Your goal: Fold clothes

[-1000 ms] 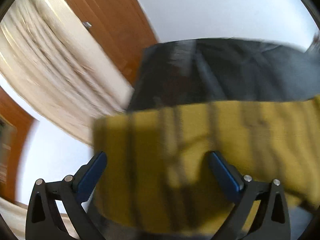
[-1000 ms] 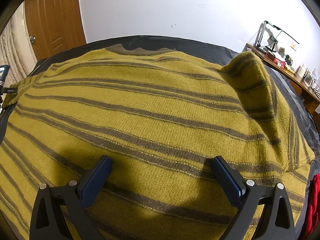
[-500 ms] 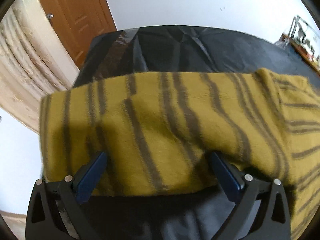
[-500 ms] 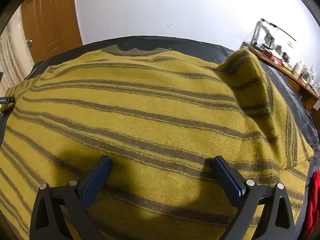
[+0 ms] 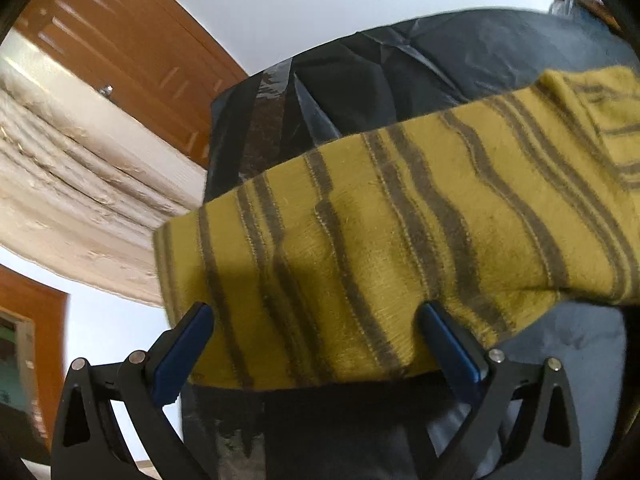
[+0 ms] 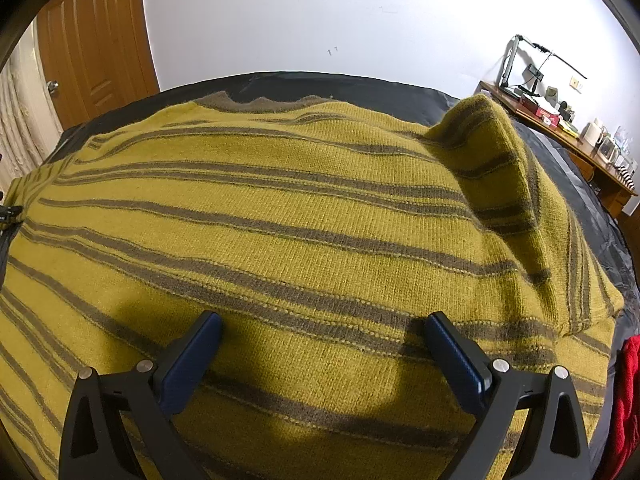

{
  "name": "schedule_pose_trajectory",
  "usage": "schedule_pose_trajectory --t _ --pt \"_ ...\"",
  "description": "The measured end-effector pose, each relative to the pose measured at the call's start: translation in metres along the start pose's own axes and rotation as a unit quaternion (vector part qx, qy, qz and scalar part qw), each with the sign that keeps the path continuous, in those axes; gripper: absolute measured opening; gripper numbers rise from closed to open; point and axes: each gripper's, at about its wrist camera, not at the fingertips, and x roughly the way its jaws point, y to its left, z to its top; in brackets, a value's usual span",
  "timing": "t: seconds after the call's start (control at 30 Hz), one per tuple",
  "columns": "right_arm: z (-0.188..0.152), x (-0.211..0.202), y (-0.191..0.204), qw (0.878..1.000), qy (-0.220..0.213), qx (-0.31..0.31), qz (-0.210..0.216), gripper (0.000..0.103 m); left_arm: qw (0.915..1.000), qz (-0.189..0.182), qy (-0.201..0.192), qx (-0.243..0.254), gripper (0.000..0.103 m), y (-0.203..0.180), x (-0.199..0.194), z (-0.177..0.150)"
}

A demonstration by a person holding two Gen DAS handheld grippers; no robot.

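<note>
A white wall backs a brown wooden door (pale curtain beside) and a cluttered desk.

One striped sweater, one red garment, two grippers, one door

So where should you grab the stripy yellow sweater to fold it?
Probably the left sleeve end, coming from the left side: it sticks out flat past the sweater body, with its edge lying between the open left gripper fingers.
</note>
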Motion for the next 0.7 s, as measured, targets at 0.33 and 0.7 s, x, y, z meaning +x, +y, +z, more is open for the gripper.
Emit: schedule_pose_trajectory --t 0.33,0.7 --pt "0.0 0.0 0.0 1.0 0.0 0.0 0.0 0.102 0.9863 -0.123 -0.017 -0.109 0.103 0.001 -0.008 -0.002" --pt "-0.001 -0.001 -0.002 1.0 0.001 0.001 0.001 0.102 0.9985 -0.038 0.008 -0.04 0.103 0.003 0.004 -0.013"
